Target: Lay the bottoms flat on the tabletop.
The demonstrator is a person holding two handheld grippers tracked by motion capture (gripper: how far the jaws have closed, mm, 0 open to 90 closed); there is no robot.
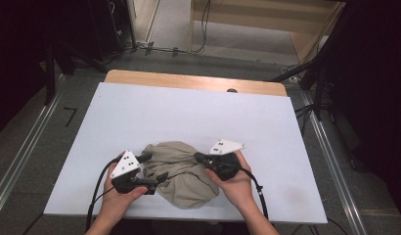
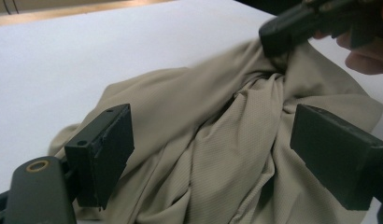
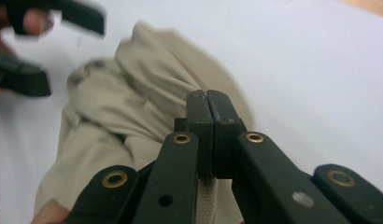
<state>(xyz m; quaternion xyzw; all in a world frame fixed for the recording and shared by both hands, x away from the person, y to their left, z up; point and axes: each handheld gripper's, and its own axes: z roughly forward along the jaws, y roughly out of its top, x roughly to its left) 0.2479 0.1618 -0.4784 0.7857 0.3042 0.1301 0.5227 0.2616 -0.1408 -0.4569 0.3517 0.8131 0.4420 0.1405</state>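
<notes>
A crumpled beige cloth lies bunched near the front edge of the white table top. My right gripper is shut on a fold at the cloth's right upper side; in the right gripper view its jaws are pressed together with beige fabric gathered at the tips. My left gripper stands open at the cloth's left side. In the left gripper view its jaws are spread wide on either side of the wrinkled cloth, touching nothing, and the right gripper pinches the cloth at the top right.
A strip of bare wood runs along the table's far edge. The white surface stretches wide to the left, right and behind the cloth. Metal rails, cables and dark stands lie on the floor around the table.
</notes>
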